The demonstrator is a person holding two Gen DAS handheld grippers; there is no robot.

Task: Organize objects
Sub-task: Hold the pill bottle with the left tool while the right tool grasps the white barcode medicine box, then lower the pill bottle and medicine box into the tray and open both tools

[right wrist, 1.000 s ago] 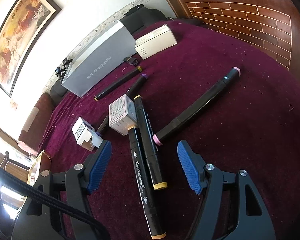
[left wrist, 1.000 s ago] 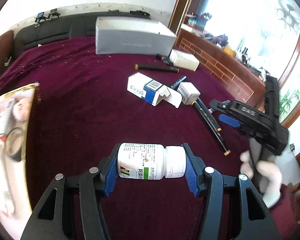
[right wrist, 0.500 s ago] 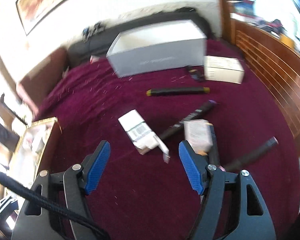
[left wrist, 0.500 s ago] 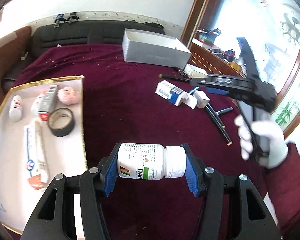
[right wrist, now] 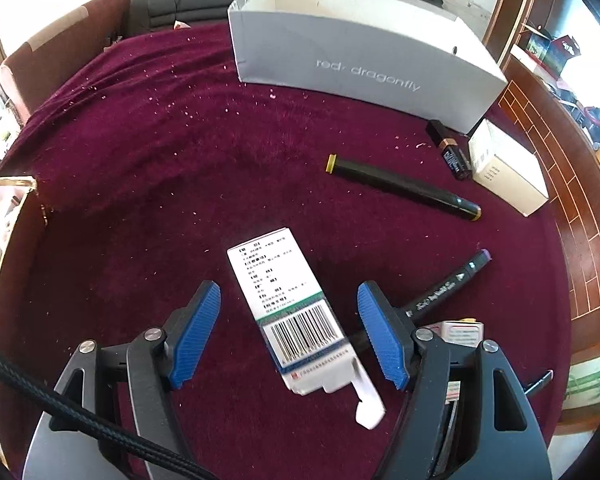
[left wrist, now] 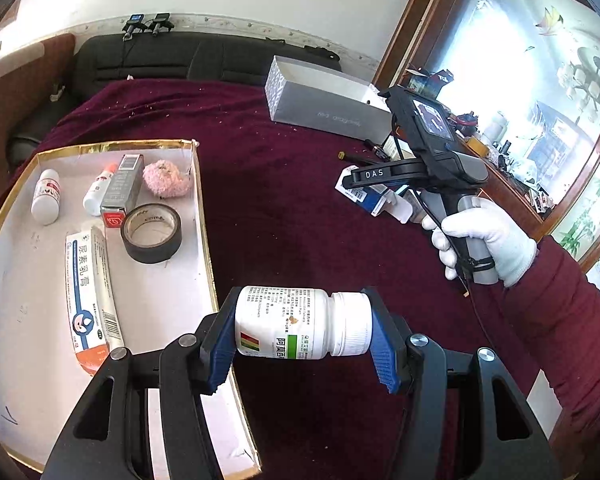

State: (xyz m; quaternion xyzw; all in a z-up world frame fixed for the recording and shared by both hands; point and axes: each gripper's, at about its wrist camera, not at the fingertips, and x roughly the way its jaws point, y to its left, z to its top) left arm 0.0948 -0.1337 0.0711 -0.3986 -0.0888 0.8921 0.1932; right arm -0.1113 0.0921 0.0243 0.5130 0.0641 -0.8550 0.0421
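Straddling the tray point(left wrist: 204, 216) edge — left gripper point(left wrist: 303, 330) clamps bottle point(left wrist: 300, 328).

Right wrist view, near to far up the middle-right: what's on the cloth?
Medicine box between the open right tongs → purple-tipped marker → yellow-capped marker → battery → grey box.

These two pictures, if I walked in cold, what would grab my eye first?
Probably the white pill bottle, lying sideways and clamped in the left gripper just beside the gold-rimmed tray of tubes and tape. Next, the right gripper hangs open over a white medicine carton on the maroon cloth. Behind it stands a big grey box.
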